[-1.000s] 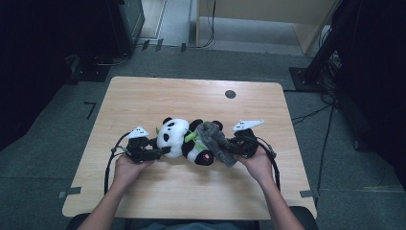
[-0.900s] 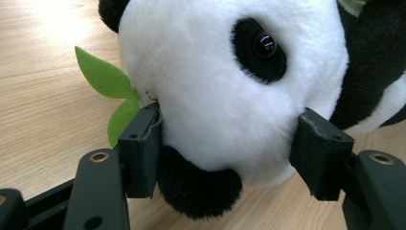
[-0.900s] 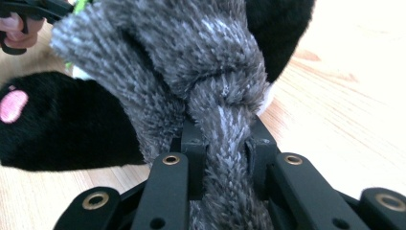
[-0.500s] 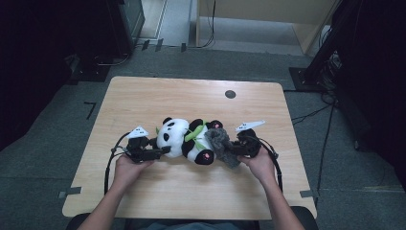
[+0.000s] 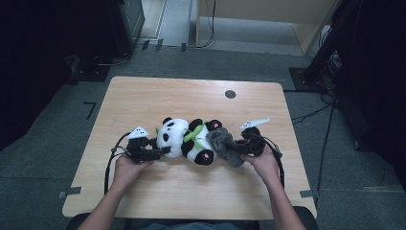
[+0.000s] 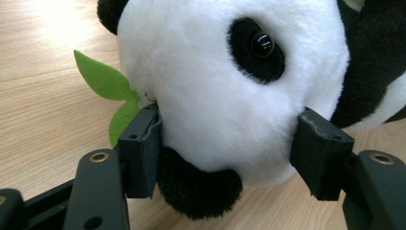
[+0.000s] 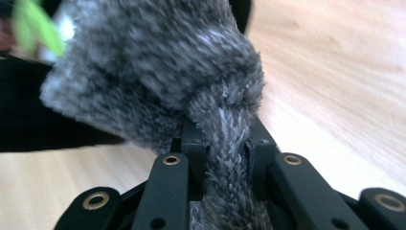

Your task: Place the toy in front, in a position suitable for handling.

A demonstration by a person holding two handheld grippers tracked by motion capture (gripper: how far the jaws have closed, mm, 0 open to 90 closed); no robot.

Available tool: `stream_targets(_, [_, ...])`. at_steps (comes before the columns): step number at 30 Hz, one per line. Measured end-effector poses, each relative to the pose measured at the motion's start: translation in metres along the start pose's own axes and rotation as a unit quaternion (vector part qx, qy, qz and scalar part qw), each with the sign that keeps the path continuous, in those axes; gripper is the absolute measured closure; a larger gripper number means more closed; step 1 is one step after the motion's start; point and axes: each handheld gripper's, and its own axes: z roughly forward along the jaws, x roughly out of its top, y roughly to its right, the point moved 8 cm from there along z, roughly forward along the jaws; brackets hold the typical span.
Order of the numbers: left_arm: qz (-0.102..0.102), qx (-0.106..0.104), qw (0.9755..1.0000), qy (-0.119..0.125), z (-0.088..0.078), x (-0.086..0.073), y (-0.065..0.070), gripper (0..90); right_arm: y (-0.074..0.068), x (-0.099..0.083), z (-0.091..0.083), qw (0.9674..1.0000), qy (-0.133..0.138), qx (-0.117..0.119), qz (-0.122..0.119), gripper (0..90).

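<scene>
Little has shifted since a second ago. Your left gripper (image 6: 230, 158) clamps the panda's head (image 6: 225, 86), anchoring the panda (image 5: 189, 139) at table centre, while your right gripper (image 7: 225, 148) pinches the grey fur piece (image 5: 225, 146) at its 3 o'clock, likely to pull it. The wooden table (image 5: 191, 100) stands on grey carpet (image 5: 62, 110).
</scene>
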Motion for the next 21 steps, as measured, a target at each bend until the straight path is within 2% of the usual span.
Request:
stream_targets(3, [0.0,0.0,1.0,0.0,0.0,0.0,0.0,34.3,-0.009,0.009,-0.009,0.9995,0.026,0.02,-0.003,76.7])
stream_targets(9, [-0.001,0.001,1.0,0.0,0.0,0.0,0.0,34.3,-0.027,0.027,-0.018,0.9983,0.046,0.018,-0.033,76.7])
stream_targets(11, [-0.003,0.001,1.0,0.001,0.0,0.0,0.0,34.3,-0.035,0.039,-0.022,0.998,0.052,0.01,-0.032,76.7])
stream_targets(17, [-0.006,0.0,1.0,0.005,0.0,0.001,0.001,34.2,-0.046,0.06,-0.025,0.9974,0.065,0.0,-0.029,76.5])
stream_targets(21, [-0.003,0.005,1.0,0.006,0.0,0.0,0.002,34.1,-0.055,0.074,-0.022,0.9966,0.078,0.004,-0.025,76.1])
